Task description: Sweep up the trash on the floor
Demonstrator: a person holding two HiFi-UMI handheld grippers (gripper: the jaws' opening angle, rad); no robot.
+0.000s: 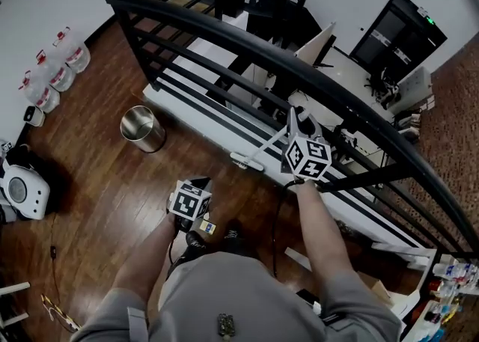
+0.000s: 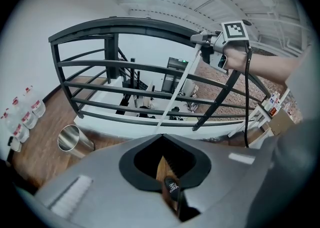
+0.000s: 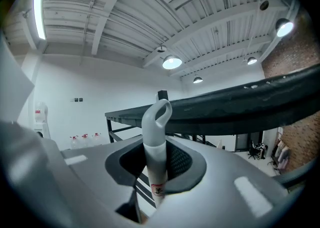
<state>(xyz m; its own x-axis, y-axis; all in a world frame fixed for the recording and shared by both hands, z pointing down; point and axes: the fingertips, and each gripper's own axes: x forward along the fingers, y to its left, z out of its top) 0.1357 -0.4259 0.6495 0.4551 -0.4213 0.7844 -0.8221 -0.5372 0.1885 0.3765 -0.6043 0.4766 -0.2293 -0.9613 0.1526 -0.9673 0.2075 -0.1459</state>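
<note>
Person, seen from above and from the two gripper views.
- Shirt [image 1: 224, 288]: plain grey, short sleeves [image 1: 112, 310]; small dark emblem [image 1: 227, 324] on the chest.
- Shoes [image 1: 196, 240]: dark, toes only in view.
- Left gripper [image 2: 161, 141]: smooth grey jaw shells around a black hollow; cube [image 1: 188, 202] printed with black-and-white square markers.
- Right gripper [image 3: 156, 144]: same grey shells and black hollow, with a like marker cube [image 1: 307, 158].
- Cable [image 1: 275, 236]: thin, black, running down beside the right forearm.

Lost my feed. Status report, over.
Left gripper shut on thin brown item. Right gripper shut on white broom handle. Black railing close ahead; trash unclear.
</note>
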